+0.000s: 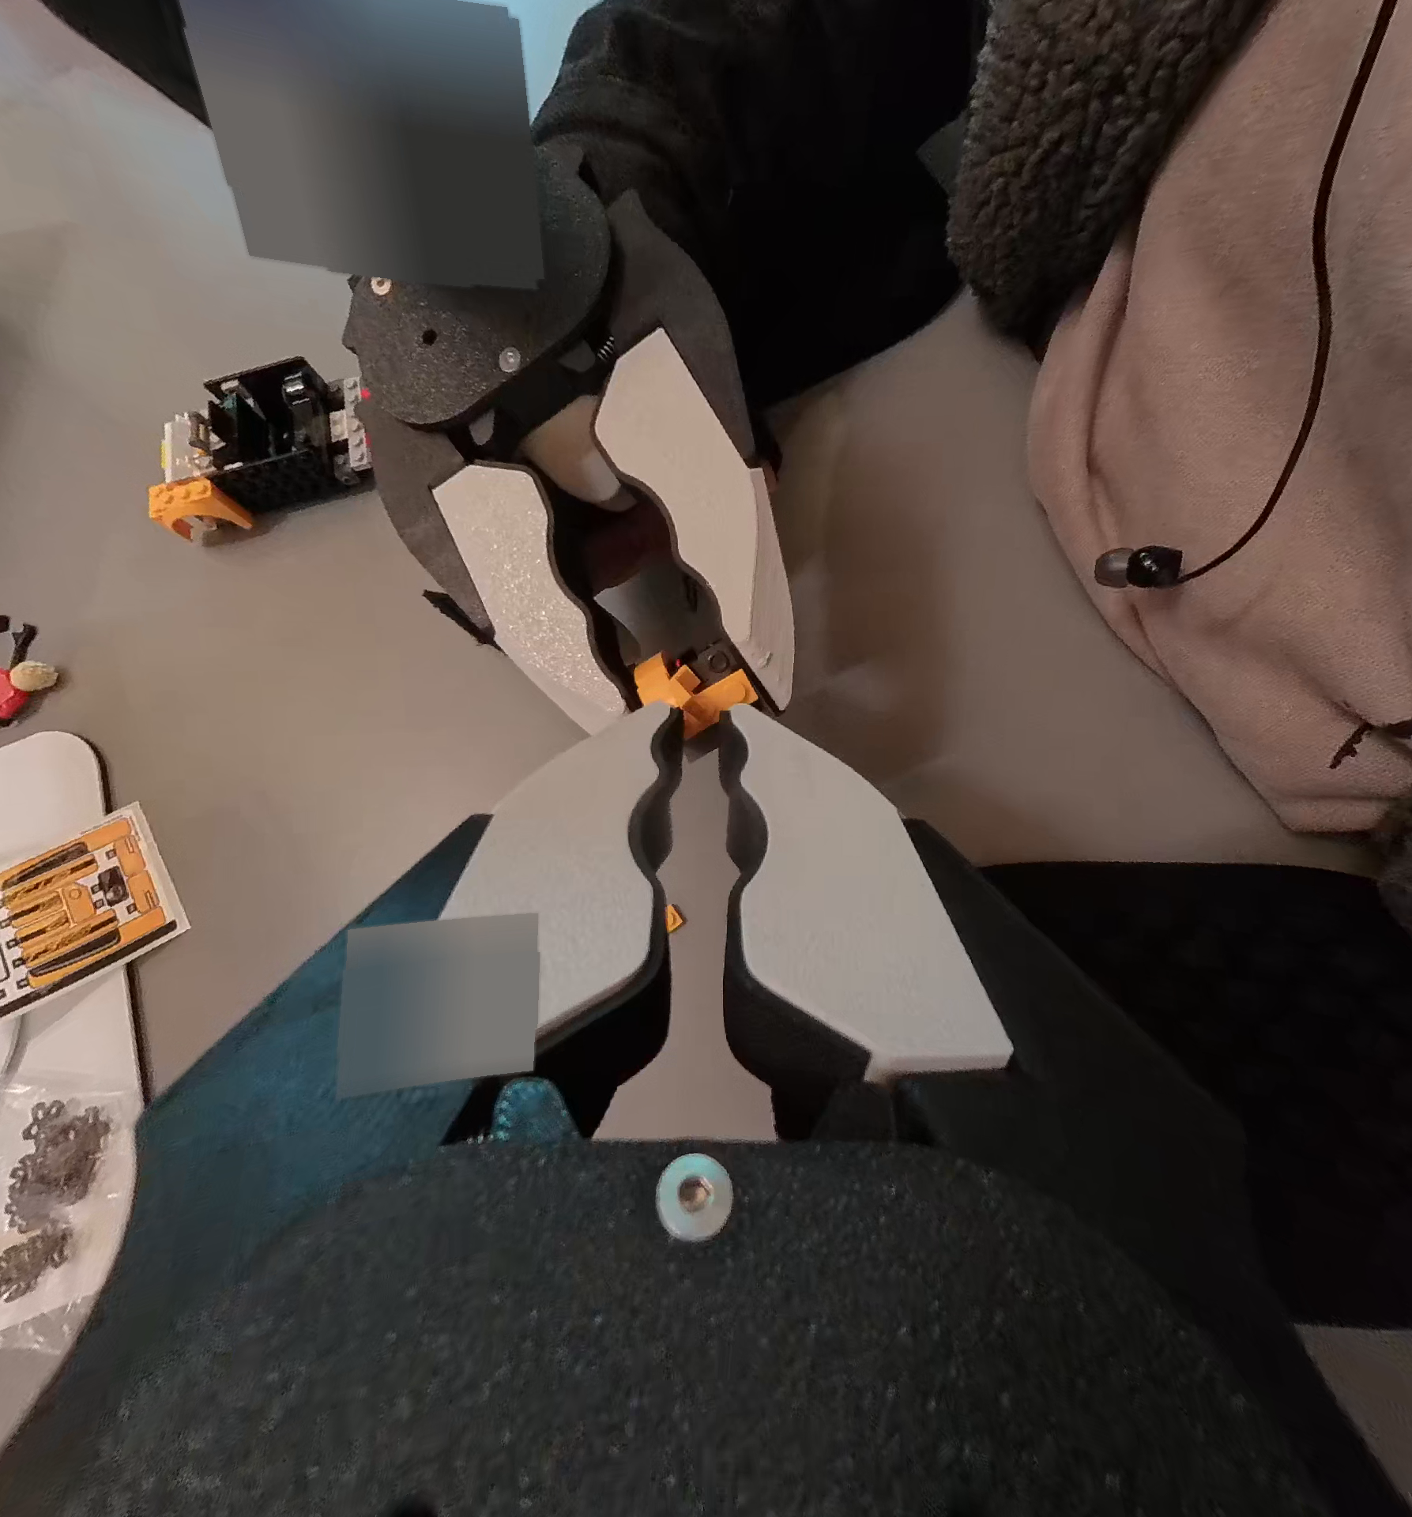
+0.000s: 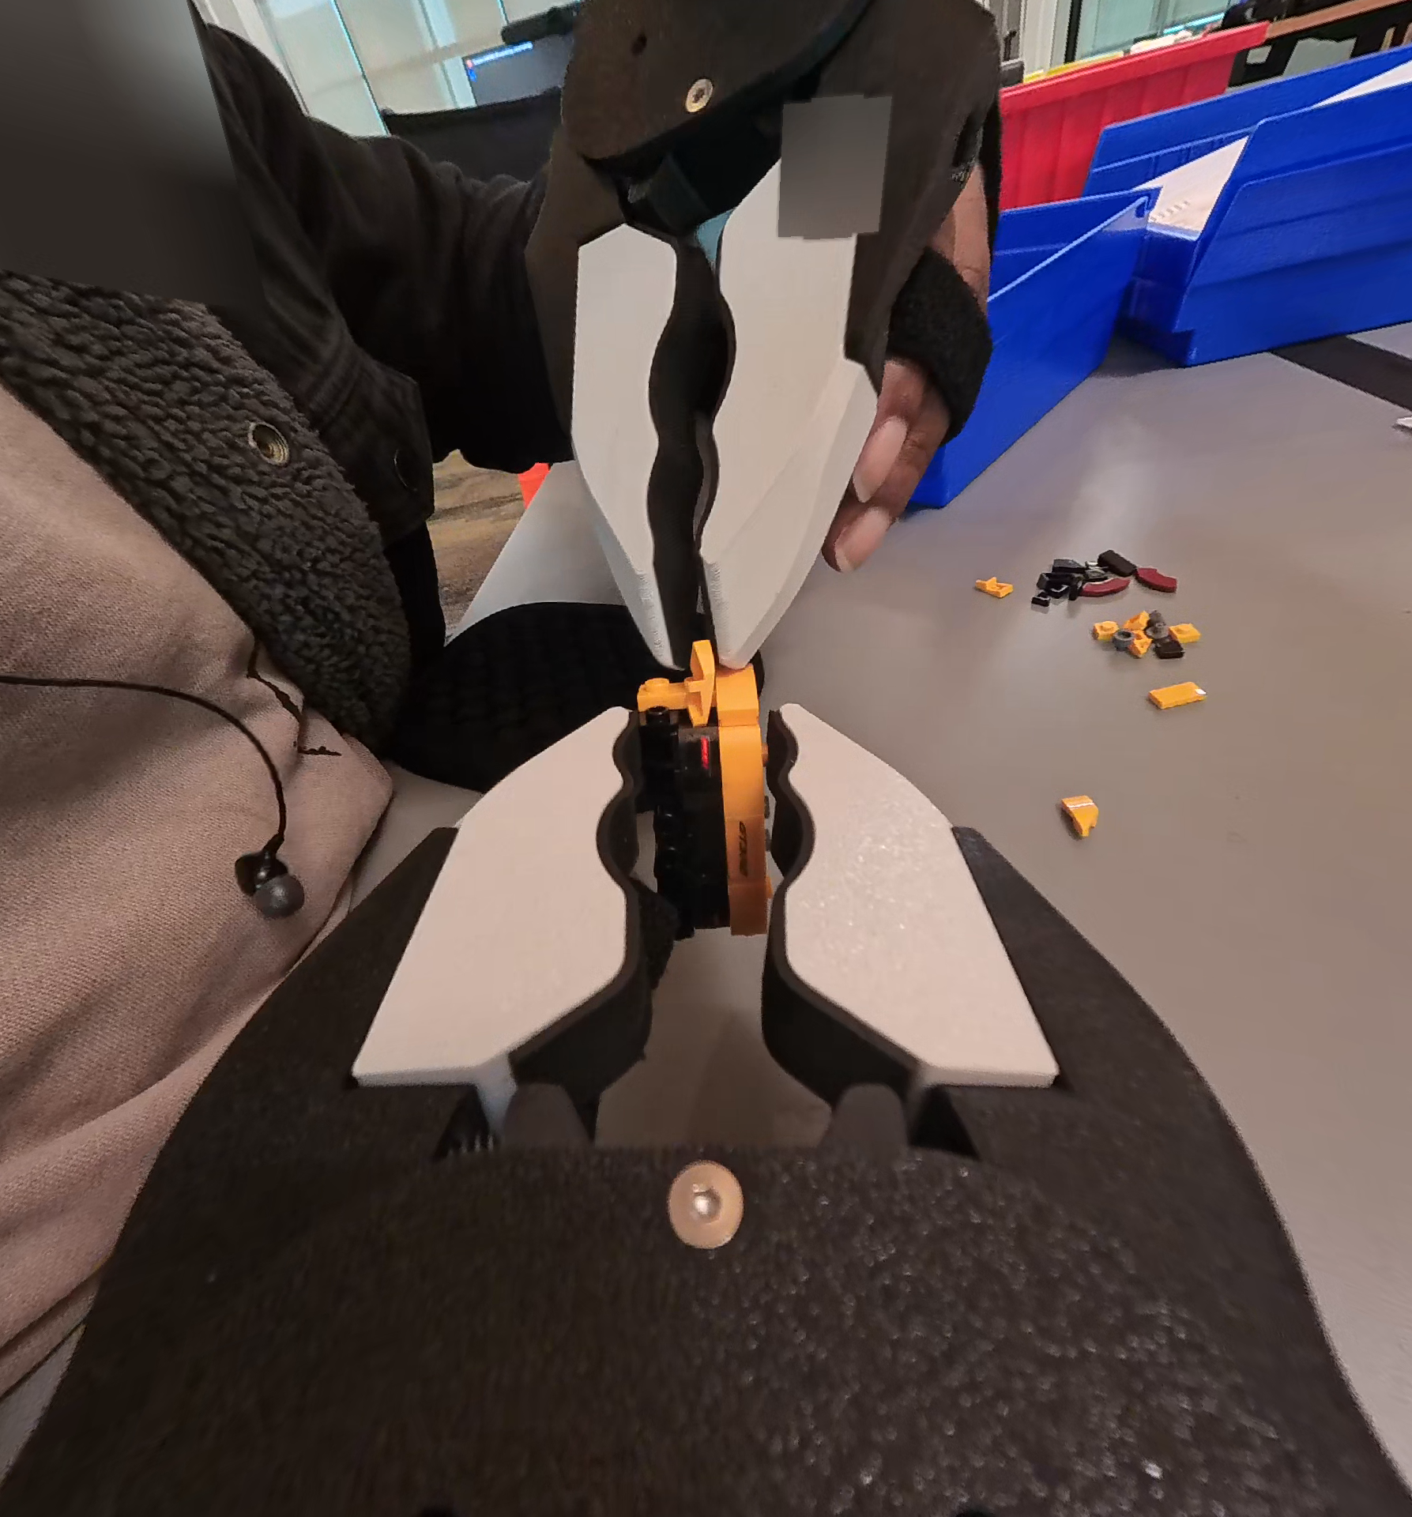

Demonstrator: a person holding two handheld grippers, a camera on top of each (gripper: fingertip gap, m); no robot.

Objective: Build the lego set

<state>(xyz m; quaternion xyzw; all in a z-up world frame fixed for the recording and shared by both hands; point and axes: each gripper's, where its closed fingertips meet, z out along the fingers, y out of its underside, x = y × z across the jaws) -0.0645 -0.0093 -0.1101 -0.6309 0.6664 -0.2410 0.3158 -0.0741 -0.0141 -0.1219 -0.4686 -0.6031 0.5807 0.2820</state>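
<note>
Right tool [image 2: 698, 821] grips an orange-and-black lego sub-assembly [image 2: 723, 821] above the grey counter [image 2: 1178, 903], fingers closed on its sides. Left tool [image 1: 698, 726] points tip-to-tip at it, pinching a small orange piece [image 1: 702, 706] at its top. Partly built car [image 1: 263, 447] sits apart; loose pieces [image 2: 1141, 636] nearby.

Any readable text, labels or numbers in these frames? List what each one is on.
Lego sub-assembly in the right gripper: dark print on its orange panel, not quoted here.
Sticker sheet on the table: markings too small to read.
Background screen: too blurred to read.
Orange clip in the left gripper: none.
</note>
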